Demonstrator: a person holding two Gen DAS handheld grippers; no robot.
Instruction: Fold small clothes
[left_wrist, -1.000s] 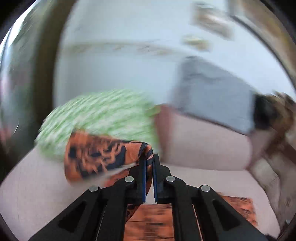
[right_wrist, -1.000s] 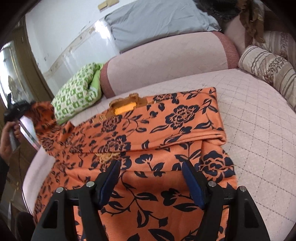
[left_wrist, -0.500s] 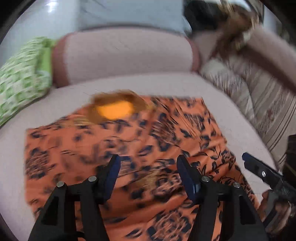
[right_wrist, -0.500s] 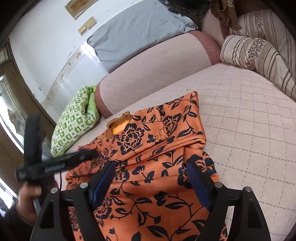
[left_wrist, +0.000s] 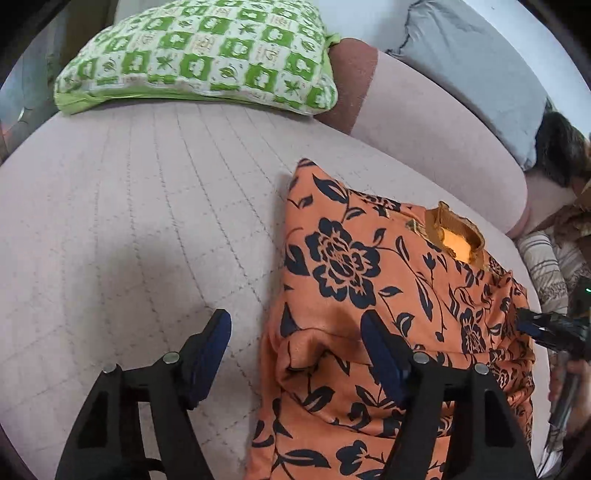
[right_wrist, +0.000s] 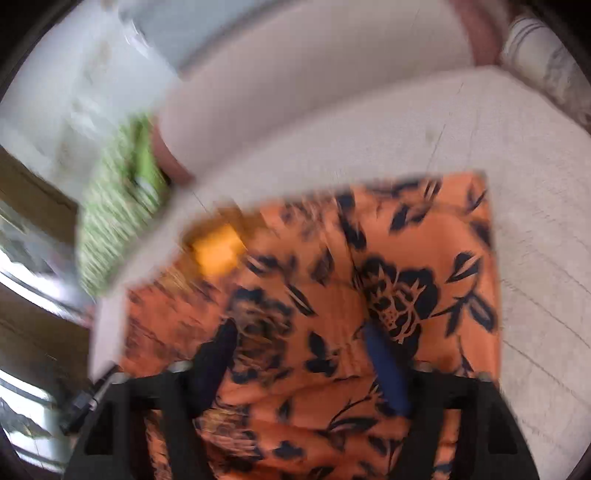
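Black-framed left gripper hangs low over the garment's folded left edge, jaws opening, nothing pinched. The right gripper hovers above the cloth, jaws closing, gripping nothing yet. The orange floral garment lies partly folded on the bed. Next, I judge, comes pinching 2 edges for another fold.

Green-and-white patterned cushion, grey pillow and striped cushion around a quilted pink sofa seat.
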